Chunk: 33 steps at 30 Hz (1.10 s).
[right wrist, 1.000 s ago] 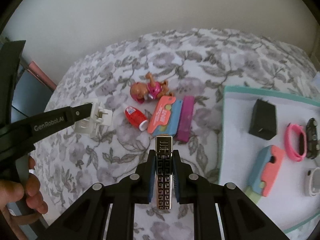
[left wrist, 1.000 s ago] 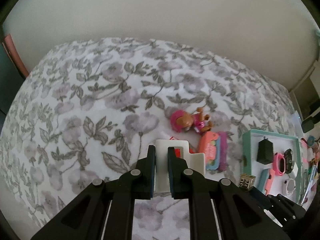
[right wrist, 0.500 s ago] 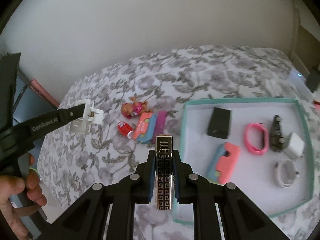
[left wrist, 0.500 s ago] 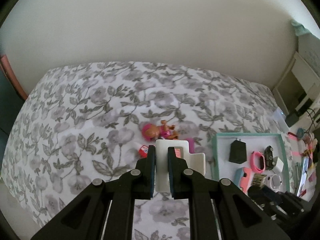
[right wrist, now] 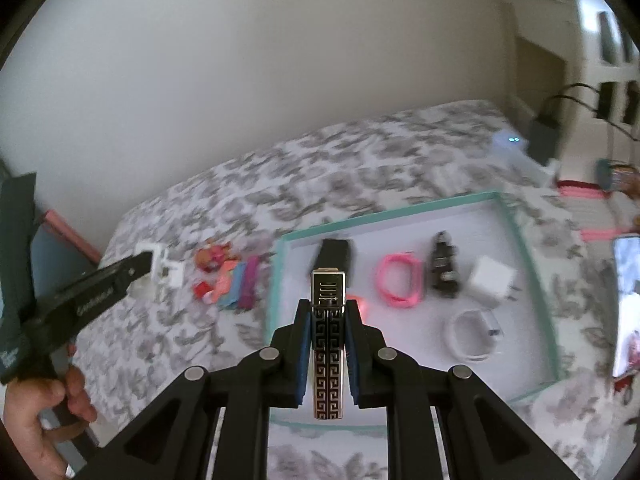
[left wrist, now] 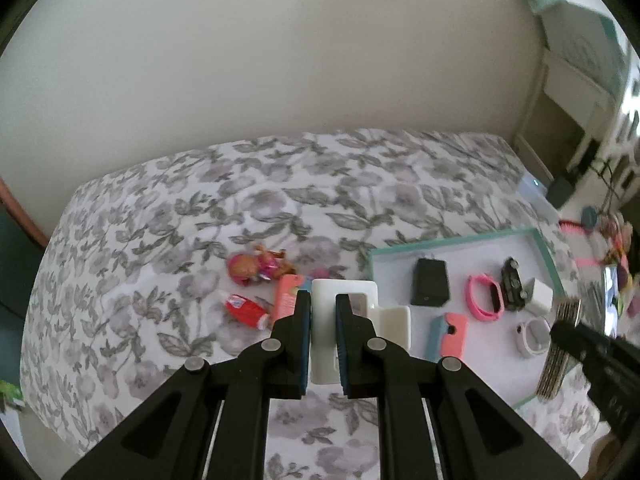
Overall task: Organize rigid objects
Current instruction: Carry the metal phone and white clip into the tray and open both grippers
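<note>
- My left gripper has its jaws clenched on a white plastic piece, held above the bed.
- My right gripper grips a patterned lighter upright over the tray.
- In the tray I count one black box, one pink band, one white cable.
- One doll lies on the flowered bedspread by a pale wall.
</note>
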Available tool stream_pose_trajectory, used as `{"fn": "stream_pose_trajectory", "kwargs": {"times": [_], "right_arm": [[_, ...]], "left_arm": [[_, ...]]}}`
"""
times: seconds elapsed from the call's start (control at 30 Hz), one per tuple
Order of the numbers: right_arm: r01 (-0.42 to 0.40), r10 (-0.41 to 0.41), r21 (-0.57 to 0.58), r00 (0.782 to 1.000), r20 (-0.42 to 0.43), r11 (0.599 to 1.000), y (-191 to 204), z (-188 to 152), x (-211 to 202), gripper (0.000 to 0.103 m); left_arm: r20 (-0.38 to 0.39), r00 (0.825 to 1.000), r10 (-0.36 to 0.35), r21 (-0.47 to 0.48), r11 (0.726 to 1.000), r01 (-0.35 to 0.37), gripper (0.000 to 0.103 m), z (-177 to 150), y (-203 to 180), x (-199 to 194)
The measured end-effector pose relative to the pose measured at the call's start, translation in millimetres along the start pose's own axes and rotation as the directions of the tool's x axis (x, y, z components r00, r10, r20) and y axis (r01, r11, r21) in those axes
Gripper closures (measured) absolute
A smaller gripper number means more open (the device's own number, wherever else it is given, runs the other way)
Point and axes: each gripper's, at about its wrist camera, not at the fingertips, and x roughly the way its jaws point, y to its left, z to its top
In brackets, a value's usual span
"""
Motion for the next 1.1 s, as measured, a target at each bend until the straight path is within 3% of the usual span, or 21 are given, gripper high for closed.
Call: {"fn": "stream_pose_trajectory", "kwargs": {"times": [0.33,0.57,1.1], "right_arm": [[0.048,-0.039,0.097,0.995,-0.093,0.994,-46.8,-5.8,24.4,0.087],[0.096,-0.070,0.102,0.971,-0.228,0.990,-60.2,-17.0,58.9,0.087],[0.110,-0.082,0.081,0.954,-0.289,0.991,-68.1,-13.9,76.4,0.086]], "left_arm": [[-0.093,0.995,-0.025,0.135,0.990,0.037,0.091,-13.7,-61.7,29.9],[-0.171,0.984,-0.041,0.124,0.990,0.062,0.091,-23.9,-78.7,60.2],[-0.220,0.975,0.018,0.167,0.986,0.019,0.089,-27.5,-97.6,97.6]]}}
